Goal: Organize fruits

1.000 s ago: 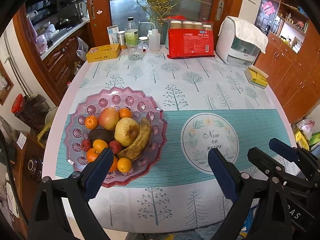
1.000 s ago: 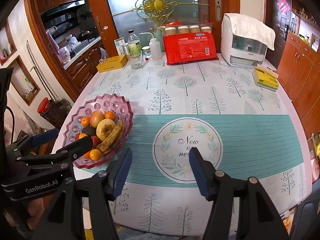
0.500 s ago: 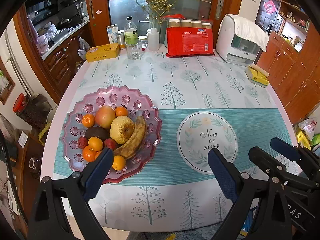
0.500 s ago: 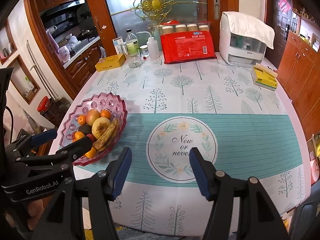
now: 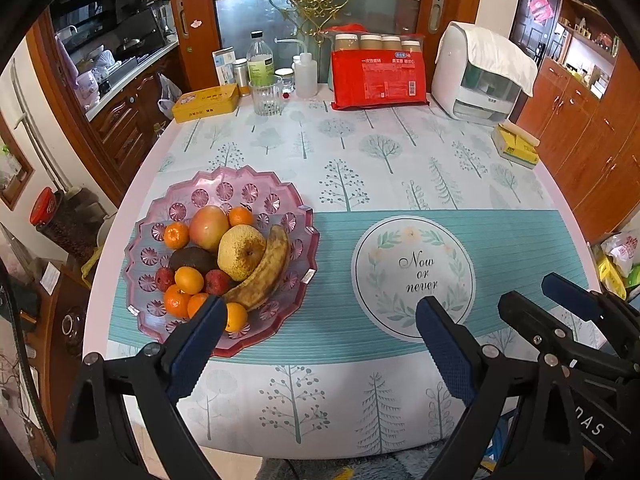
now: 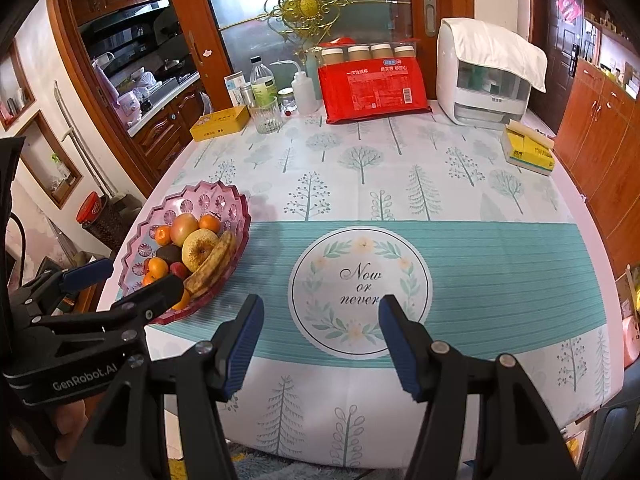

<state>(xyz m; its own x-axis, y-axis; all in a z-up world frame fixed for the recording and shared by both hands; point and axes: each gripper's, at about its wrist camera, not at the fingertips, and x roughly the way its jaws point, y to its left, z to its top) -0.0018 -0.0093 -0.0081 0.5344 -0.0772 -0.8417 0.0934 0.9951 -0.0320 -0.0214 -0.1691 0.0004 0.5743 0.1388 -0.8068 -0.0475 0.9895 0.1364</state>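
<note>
A pink scalloped fruit plate (image 5: 244,190) (image 6: 224,200) sits at the table's left side. It holds a pear (image 5: 241,251), a brown banana (image 5: 267,272), an apple (image 5: 209,226), a dark avocado (image 5: 191,259), several oranges and small red fruits. My left gripper (image 5: 318,320) is open and empty, above the table's near edge, its left finger over the plate's front rim. It shows at the left of the right wrist view (image 6: 132,284). My right gripper (image 6: 320,324) is open and empty, over the round "Now or never" print (image 6: 360,280).
Along the far edge stand a yellow tin (image 5: 206,103), a glass (image 5: 267,98), bottles (image 5: 260,65), a red cup package (image 5: 378,80) and a white appliance (image 5: 480,76). A yellow tissue pack (image 5: 515,147) lies at the right. Wooden cabinets flank the table.
Both grippers have drawn back slightly toward the table's near edge, so the plate and table sit farther away in view. Both stay open and empty.
</note>
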